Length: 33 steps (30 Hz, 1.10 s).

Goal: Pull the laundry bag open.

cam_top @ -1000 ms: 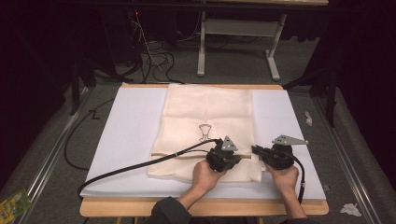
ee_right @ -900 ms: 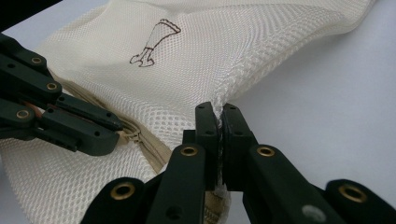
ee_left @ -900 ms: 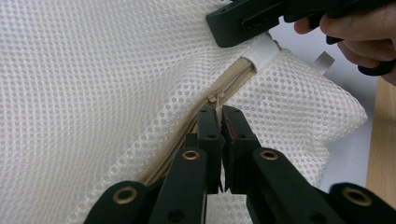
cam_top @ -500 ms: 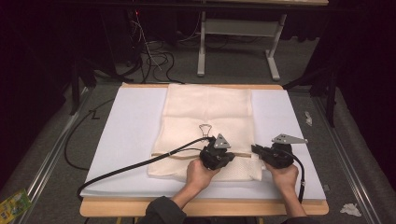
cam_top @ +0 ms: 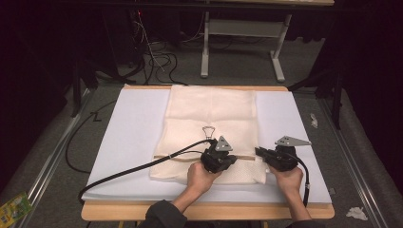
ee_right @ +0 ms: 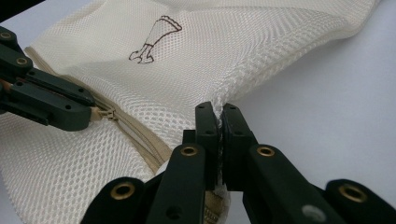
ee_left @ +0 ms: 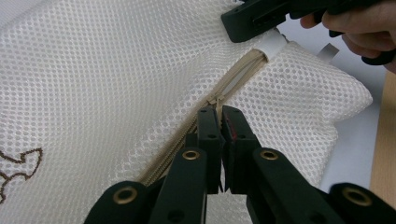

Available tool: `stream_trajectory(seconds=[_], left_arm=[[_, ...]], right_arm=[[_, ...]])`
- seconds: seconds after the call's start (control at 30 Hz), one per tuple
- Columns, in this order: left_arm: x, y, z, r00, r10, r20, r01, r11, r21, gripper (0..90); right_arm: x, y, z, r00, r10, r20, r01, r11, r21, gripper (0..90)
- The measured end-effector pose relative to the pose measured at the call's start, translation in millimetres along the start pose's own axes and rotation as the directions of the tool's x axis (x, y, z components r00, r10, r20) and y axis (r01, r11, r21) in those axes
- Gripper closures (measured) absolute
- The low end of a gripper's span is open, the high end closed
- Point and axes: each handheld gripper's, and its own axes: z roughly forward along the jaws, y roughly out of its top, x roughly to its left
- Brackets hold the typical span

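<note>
A cream mesh laundry bag (cam_top: 211, 114) with a small brown drawing (cam_top: 208, 132) lies flat on the white mat (cam_top: 128, 137). A beige zipper (ee_left: 187, 135) crosses the bag near its front end. My left gripper (cam_top: 235, 159) points right along the zipper, and in its own view the left gripper (ee_left: 220, 112) is shut on the zipper pull (ee_left: 212, 100). My right gripper (cam_top: 257, 151) faces it from the bag's right side; the right gripper (ee_right: 218, 109) is shut on the bag's edge (ee_right: 224, 91) at the zipper's end. A short stretch of zipper separates the two.
The mat covers a wooden table whose front edge (cam_top: 204, 211) shows below the hands. The left gripper's black cable (cam_top: 133, 171) trails across the mat to the front left. A metal table frame (cam_top: 237, 52) and loose cables (cam_top: 157, 57) stand on the floor beyond.
The left gripper has shifted slightly to the left along the zipper. The right gripper has stayed in place, and both have stayed shut.
</note>
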Motion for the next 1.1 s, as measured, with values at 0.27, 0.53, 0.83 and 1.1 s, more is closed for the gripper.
stream_trajectory(seconds=[0.27, 0.53, 0.83, 1.1], left_arm=[[4.6, -3.4, -2.7, 0.9998, -0.019, -0.003, 0.019, 0.9998, -0.008, 87.2], [9.0, -6.3, -13.1, 0.9995, -0.024, -0.022, 0.023, 0.9994, -0.025, 87.2], [16.1, -11.0, -24.2, 0.9984, -0.040, -0.039, 0.038, 0.9985, -0.039, 87.2], [16.2, -12.0, -29.0, 0.9984, -0.029, -0.049, 0.027, 0.9987, -0.043, 87.2]], right_arm=[[-1.6, -0.1, -0.6, 1.0000, -0.003, 0.008, 0.003, 1.000, 0.003, 88.6], [-1.4, 0.2, 0.2, 0.9999, -0.006, 0.013, 0.006, 1.000, 0.003, 88.6], [-2.7, 1.8, 0.7, 0.9996, -0.013, 0.025, 0.013, 1.000, 0.009, 88.6], [-1.7, 2.4, 2.9, 0.9994, -0.022, 0.026, 0.022, 1.000, 0.014, 88.6]])
